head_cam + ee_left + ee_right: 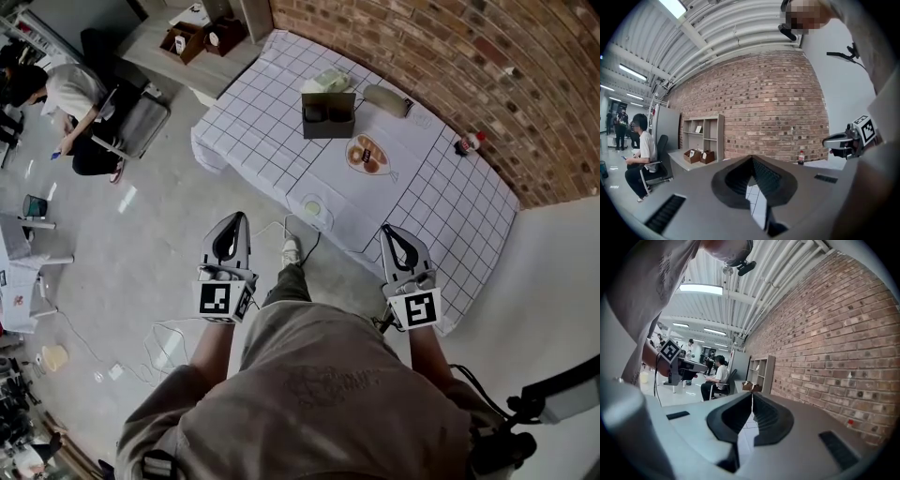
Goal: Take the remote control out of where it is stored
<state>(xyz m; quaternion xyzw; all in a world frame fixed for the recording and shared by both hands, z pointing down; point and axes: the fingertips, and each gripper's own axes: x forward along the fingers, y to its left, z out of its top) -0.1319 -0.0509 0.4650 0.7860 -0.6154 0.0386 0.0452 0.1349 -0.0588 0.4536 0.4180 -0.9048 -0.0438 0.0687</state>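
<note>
A dark open-topped box point(328, 114) stands at the far side of the table with the checked white cloth point(253, 131). Dark items sit in the box; I cannot make out a remote control. My left gripper point(234, 218) and right gripper point(386, 230) are held side by side in the air on the near side of the table, over the concrete floor. Both are shut with nothing in them. The left gripper view shows its jaws point(752, 157) meeting at the tips, pointed at the brick wall. The right gripper's jaws point(752, 393) also touch.
On the cloth lie a grey pouch-like thing point(387, 100), a pale green object point(325, 82), a printed mat with brown shapes point(367, 155), a small white dish point(312, 208) and a red-capped bottle point(469, 142). A person sits on a chair point(80, 103) at the left. Cables point(169, 342) lie on the floor.
</note>
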